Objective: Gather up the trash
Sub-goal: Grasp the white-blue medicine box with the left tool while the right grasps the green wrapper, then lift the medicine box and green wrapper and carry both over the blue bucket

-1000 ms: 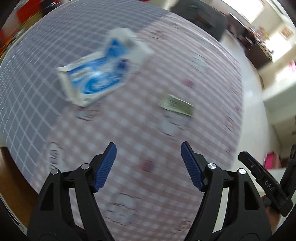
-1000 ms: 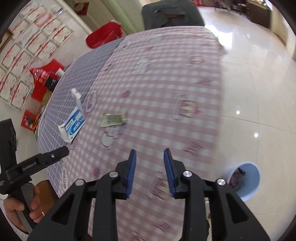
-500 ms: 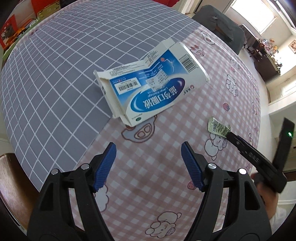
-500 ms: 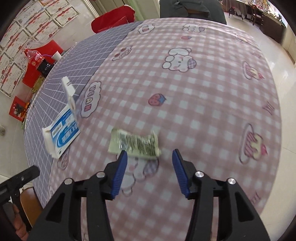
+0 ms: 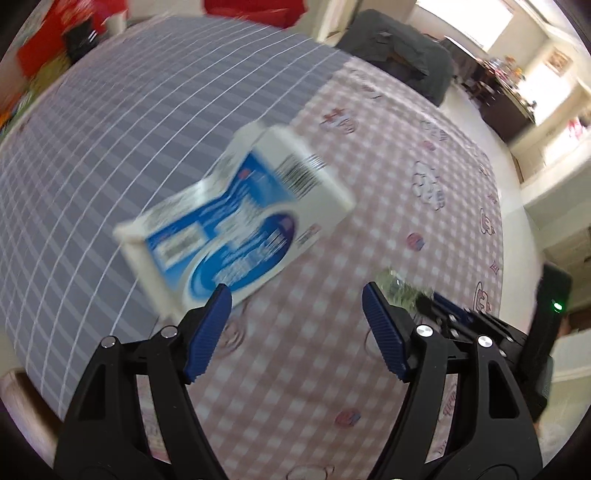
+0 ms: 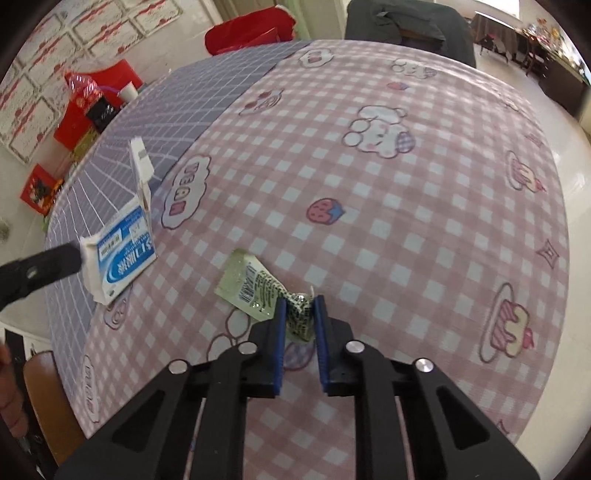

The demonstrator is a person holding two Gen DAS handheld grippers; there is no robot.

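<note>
Right now the right gripper (image 6: 300, 308) is pinching the near end of the wrapper (image 6: 255, 286), its blue pads closed tight on the crumpled foil. The rest of the wrapper is lying flat on the pink checked half of the tablecloth (image 6: 424, 229), fanning out to the left of the pads, toward the near edge of the table rather than its middle.

To the left, the left gripper (image 5: 297, 317) is hovering with its jaws spread wide and nothing between them. Its left pad is sitting just over the near corner of the box (image 5: 236, 229); whether it is touching I cannot tell, since that view is smeared with motion. In the right wrist view a black finger (image 6: 44, 267) of that gripper is showing right at the box's near end.

The box, blue and white and opened out, is lying across the seam where the grey grid half of the cloth (image 5: 129, 122) is meeting the pink half, close to the table's left edge. One flap (image 6: 142, 162) is standing up at its far end. The wrapper and the box are lying near each other but apart.

Further off, beyond the far edge of the table, a dark chair (image 6: 406, 22) is standing, and red bags (image 6: 96, 99) are sitting on the floor to the left.
</note>
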